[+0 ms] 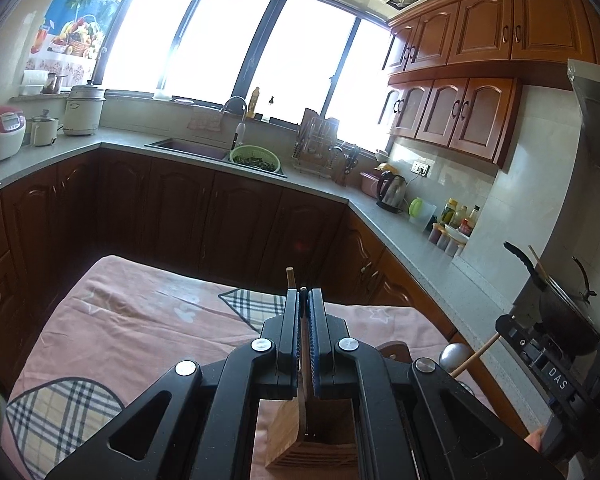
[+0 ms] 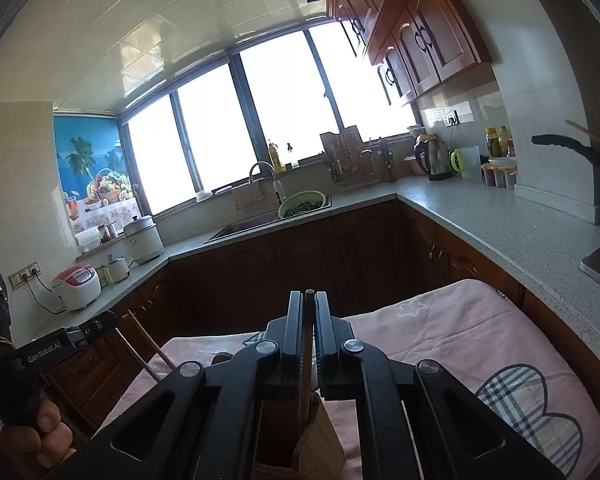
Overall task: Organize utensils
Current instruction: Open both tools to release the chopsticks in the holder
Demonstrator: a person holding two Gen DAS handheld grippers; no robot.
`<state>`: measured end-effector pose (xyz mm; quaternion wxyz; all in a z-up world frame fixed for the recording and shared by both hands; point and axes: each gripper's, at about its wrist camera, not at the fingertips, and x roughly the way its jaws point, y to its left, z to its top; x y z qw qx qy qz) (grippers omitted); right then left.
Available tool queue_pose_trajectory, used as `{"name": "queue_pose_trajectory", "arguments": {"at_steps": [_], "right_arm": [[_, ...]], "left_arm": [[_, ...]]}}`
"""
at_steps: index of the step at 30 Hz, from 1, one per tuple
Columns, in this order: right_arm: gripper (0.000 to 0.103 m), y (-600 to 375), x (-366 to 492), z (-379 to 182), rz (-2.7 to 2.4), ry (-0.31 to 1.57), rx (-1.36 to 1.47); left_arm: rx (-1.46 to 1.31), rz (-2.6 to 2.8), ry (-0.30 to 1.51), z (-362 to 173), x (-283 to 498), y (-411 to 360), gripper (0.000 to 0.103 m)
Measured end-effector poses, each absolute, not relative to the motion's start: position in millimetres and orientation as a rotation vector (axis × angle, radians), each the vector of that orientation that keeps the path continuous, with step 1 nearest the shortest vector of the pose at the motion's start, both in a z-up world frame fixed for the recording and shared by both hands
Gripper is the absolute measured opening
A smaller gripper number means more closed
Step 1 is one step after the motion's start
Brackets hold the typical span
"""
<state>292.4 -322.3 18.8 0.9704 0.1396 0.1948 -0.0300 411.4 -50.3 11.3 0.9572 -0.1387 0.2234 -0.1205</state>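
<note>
Chopsticks are in both grippers, one slim wooden stick apiece, over a table covered with a pink cloth that has plaid patches and pale stars. The left gripper has its two black fingers pinched tight on a wooden chopstick, whose blunt top pokes out past the fingertips toward 12 o'clock while the rest runs back between the pads and down toward the holder. Directly below it, at 6 o'clock in the left wrist view, stands a wooden utensil holder with an open dark compartment; the stick's lower end appears to reach its mouth, though I cannot tell whether it touches the wood.

The right gripper is likewise clamped on a second chopstick, the tip just showing between the fingertips, the shaft slanting down toward the same holder at 6 o'clock in the right wrist view.

Each gripper shows in the other's camera (the left one at 9 o'clock with a hand wrapped round its grip, the right one at 4 o'clock). In the left wrist view a round silver knob sits at 4 o'clock near the table's far corner.

Behind runs a grey counter with a sink holding a green colander
</note>
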Motion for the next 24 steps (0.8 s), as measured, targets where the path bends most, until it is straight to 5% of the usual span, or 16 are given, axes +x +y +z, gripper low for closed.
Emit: {"name": "queue_pose_trajectory", "arguments": {"at_steps": [15,17,19,24], "right_arm": [[0.012,-326,296,20,-0.039,0.445,0.295],[0.026,-327,294,21,-0.039,0.448,0.302],[0.070,-328,290,23,-0.030,0.438,0.319],[0.075,-330,270,32,-0.016,0.404,0.351]], "left_arm": [[-0.280,-0.247,0.517,13,423,-39,0.004],[-0.279,-0.244,0.528,16,423,-38,0.025],[-0.291,-0.235,0.513,19,415,-33,0.045],[-0.305,-0.236,0.499,21,383,-19,0.072]]}}
